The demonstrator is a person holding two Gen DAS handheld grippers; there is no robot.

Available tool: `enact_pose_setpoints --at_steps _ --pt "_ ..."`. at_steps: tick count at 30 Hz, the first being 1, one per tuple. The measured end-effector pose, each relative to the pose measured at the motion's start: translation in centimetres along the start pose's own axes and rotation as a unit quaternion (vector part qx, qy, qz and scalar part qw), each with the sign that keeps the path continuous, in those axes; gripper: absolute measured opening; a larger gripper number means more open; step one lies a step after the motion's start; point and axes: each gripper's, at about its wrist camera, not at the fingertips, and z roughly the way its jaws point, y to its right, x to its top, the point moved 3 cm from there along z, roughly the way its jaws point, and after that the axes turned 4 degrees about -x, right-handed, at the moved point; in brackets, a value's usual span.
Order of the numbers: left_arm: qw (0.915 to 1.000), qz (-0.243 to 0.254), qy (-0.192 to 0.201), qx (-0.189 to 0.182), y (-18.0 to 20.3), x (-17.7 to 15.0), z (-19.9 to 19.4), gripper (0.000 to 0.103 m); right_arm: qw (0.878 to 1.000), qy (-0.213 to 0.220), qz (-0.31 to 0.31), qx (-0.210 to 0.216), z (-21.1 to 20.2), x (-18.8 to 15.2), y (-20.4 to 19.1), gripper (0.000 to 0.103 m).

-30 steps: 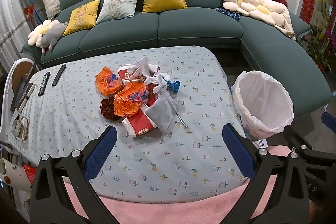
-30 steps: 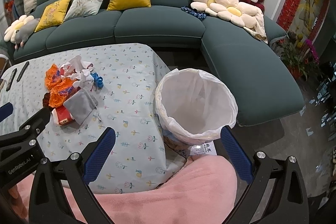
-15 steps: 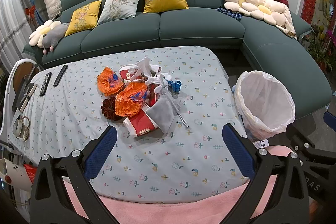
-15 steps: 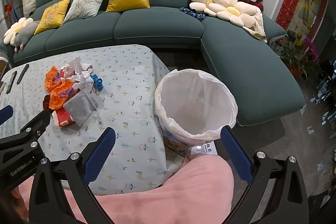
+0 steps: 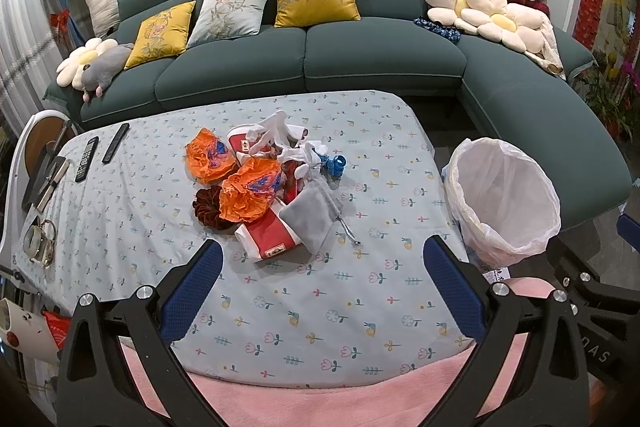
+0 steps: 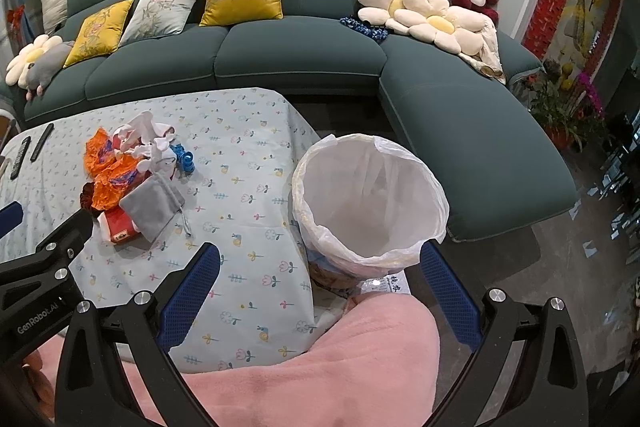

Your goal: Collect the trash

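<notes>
A heap of trash [image 5: 264, 183] lies mid-table: orange crumpled wrappers [image 5: 250, 193], a red-and-white packet [image 5: 272, 237], a grey drawstring pouch [image 5: 310, 219], white scraps, a dark red scrunchie [image 5: 208, 205] and a small blue item [image 5: 334, 165]. The same heap [image 6: 132, 179] shows at the left in the right wrist view. A bin lined with a white bag [image 5: 504, 199] stands off the table's right edge, also seen as the bin [image 6: 368, 199]. My left gripper [image 5: 320, 259] hangs open over the table's near side, short of the heap. My right gripper [image 6: 318, 261] is open just before the bin, holding nothing.
The table [image 5: 360, 307] wears a floral cloth. Two remotes [image 5: 100, 151] lie at its far left. A teal sofa [image 5: 312, 59] with cushions and plush toys wraps the back and right. A pink blanket [image 6: 320, 367] covers the near foreground.
Both views have shifted only slightly; the grippers stay open and the trash and bin have not moved.
</notes>
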Motion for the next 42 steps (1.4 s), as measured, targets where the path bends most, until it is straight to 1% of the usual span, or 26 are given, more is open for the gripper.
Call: enact_pose_setpoints --at_steps 23,27,32,35,39,42 --pt "1.0000 0.000 -0.001 -0.005 -0.2 -0.2 0.3 0.096 1.000 0.010 0.007 -0.011 0.1 0.4 0.3 0.096" --pt "0.9997 -0.001 -0.002 -0.025 -0.3 0.0 0.9 0.096 1.000 0.012 0.008 -0.014 0.3 0.7 0.1 0.096" --pt "0.9996 0.009 -0.002 -0.028 -0.4 0.0 2.0 0.096 1.000 0.019 0.013 -0.022 0.7 1.0 -0.1 0.096" --pt "0.9997 0.001 -0.007 -0.025 -1.5 -0.2 3.1 0.096 0.999 0.020 0.016 -0.022 1.3 1.4 -0.4 0.096" --pt "0.9993 -0.031 -0.017 -0.015 -4.7 -0.5 5.1 0.096 1.000 0.019 0.013 -0.019 2.5 1.9 -1.7 0.096" --pt "0.9985 -0.048 -0.026 -0.004 -7.5 -1.1 6.8 0.096 1.000 0.018 0.006 -0.006 3.3 2.4 -3.3 0.095"
